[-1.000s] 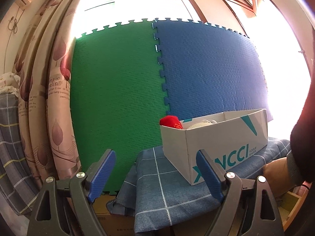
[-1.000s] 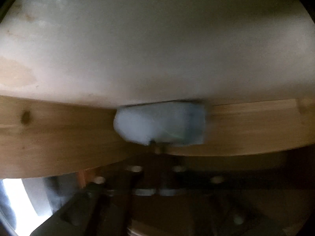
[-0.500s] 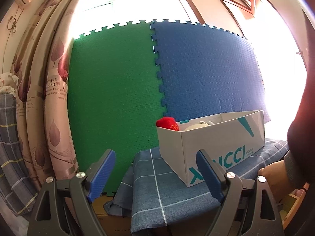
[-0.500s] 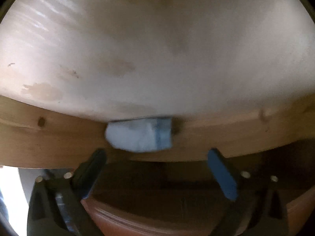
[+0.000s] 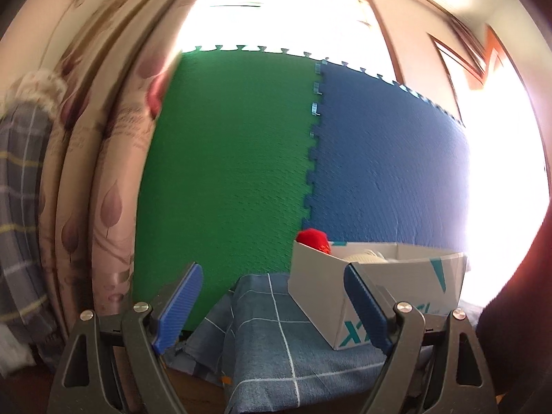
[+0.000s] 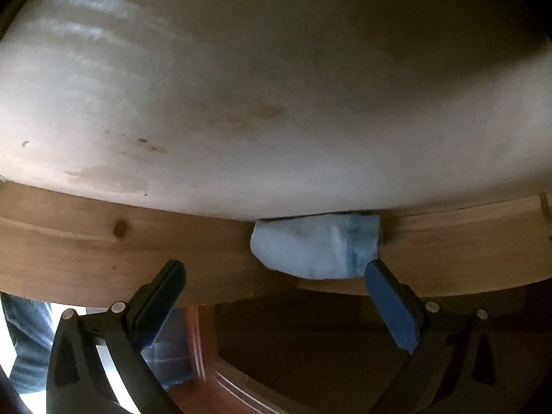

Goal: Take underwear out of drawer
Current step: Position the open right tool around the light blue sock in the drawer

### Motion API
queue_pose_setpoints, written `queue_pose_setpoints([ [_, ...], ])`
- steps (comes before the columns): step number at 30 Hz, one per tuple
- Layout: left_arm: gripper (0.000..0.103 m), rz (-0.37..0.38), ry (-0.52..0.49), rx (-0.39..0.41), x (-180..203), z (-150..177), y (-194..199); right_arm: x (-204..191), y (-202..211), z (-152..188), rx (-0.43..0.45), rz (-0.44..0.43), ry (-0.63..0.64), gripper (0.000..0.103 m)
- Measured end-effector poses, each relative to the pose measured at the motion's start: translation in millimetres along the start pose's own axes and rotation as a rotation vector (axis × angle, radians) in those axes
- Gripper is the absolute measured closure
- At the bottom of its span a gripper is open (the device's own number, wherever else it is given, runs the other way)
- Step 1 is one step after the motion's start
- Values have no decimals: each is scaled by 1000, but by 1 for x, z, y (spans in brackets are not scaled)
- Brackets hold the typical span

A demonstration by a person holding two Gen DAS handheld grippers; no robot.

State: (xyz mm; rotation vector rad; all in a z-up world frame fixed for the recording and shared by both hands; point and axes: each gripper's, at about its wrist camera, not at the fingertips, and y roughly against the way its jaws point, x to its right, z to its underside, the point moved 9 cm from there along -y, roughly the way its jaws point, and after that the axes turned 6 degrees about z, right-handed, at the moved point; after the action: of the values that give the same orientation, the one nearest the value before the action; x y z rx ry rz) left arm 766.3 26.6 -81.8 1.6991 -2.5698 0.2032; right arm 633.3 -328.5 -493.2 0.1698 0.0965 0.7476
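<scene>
A small light blue piece of cloth (image 6: pixel 310 248) with a stitched seam pokes out where a white panel (image 6: pixel 276 103) meets a wooden board (image 6: pixel 103 248), and hangs over the board. My right gripper (image 6: pixel 273 267) stands wide open just in front of it. The right pad (image 6: pixel 390 307) is beside the cloth's lower right corner, and neither pad presses on it. My left gripper (image 5: pixel 272 270) is open and empty, held level before a grey cardboard box (image 5: pixel 407 296) that holds a red item (image 5: pixel 314 239) and a cream one (image 5: pixel 365 257).
The box sits on a blue checked cloth (image 5: pixel 269 338). Green (image 5: pixel 224 172) and blue (image 5: pixel 386 172) foam mats stand behind it, and a patterned curtain (image 5: pixel 96 172) hangs at the left. A dark red sleeve (image 5: pixel 517 310) fills the right edge. Dark reddish wood (image 6: pixel 276 362) lies below the board.
My right gripper was closed at the blue cloth; it has opened wide and drawn back a little. The left gripper has rolled and shifted, so the box now sits further right.
</scene>
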Motion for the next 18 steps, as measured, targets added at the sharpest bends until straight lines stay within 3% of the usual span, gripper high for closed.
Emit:
queue_pose_setpoints([
  [3,17,-10,44,19,-9,-3,4,15,12,1,-2,-53,-116,0],
  [4,17,-10,51,25,-11,-4,5,24,14,4,4,-108,-213,0],
  [5,17,-1,48,30,-10,-4,7,46,16,7,53,-201,-429,0],
  [6,17,5,40,31,-8,-5,7,52,15,9,99,-235,-493,0],
  [7,17,12,33,32,-6,-6,7,57,22,13,169,-349,-619,0],
  [14,17,64,-21,8,14,-2,0,86,13,54,239,-67,-597,1],
  [15,17,68,-27,5,17,-2,-1,94,8,60,250,-56,-594,1],
  [16,17,74,-33,4,19,-1,-1,101,-6,65,226,-100,-594,1],
  [18,17,73,-39,3,21,-1,-3,114,-31,73,140,-144,-527,1],
])
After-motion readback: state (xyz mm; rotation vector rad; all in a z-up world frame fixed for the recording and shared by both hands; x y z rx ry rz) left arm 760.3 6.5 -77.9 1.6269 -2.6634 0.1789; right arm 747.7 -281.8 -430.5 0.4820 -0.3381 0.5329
